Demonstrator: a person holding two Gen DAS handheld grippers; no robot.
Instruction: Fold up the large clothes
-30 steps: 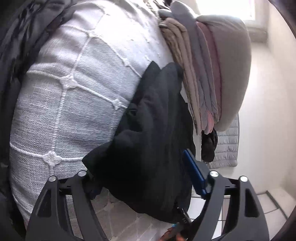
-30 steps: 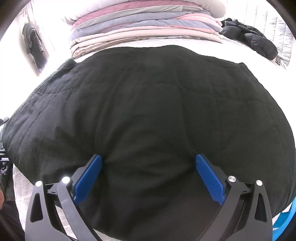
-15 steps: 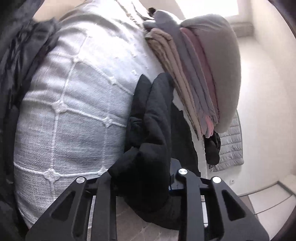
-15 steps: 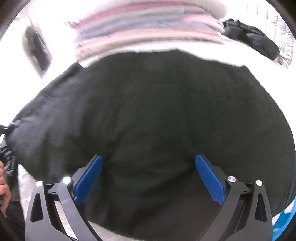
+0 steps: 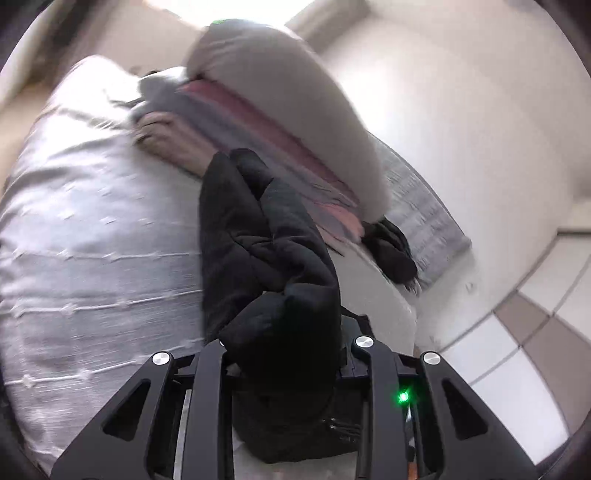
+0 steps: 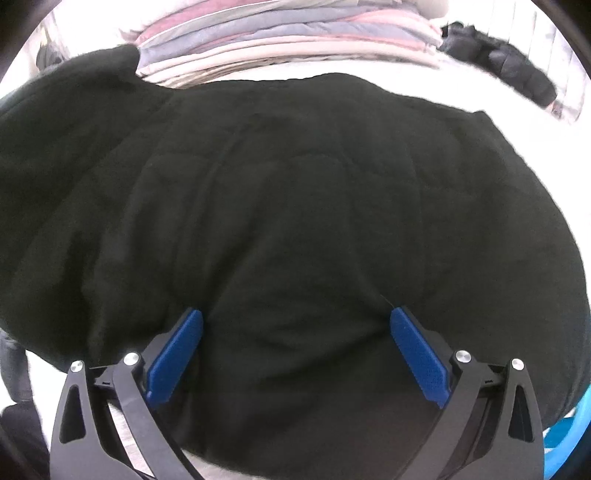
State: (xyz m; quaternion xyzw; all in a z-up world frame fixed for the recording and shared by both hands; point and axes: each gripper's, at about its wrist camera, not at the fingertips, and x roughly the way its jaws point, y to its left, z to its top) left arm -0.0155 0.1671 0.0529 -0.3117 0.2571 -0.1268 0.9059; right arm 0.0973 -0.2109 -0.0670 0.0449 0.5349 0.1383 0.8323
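A large black quilted jacket [image 6: 295,166] lies spread on the bed and fills the right wrist view. My right gripper [image 6: 295,314] is open just above it, blue pads [image 6: 177,354] wide apart with the fabric bulging between them. In the left wrist view my left gripper [image 5: 286,347] is shut on a bunched fold of the jacket [image 5: 258,236], held up off the white bedspread [image 5: 92,240]. The cloth hides its pads. At the left of the right wrist view, that lifted part stands up in front of the folded stack.
A stack of folded pink, grey and beige clothes [image 5: 280,122] lies beyond the jacket, also high in the right wrist view [image 6: 295,33]. Another dark garment [image 5: 391,251] rests by the bed's edge on a grey quilted piece [image 5: 424,214]. Tiled floor [image 5: 517,332] lies to the right.
My left gripper went from open to shut on the jacket's edge, then rose and rolled, pulling the fold up. The right gripper stayed open over the jacket.
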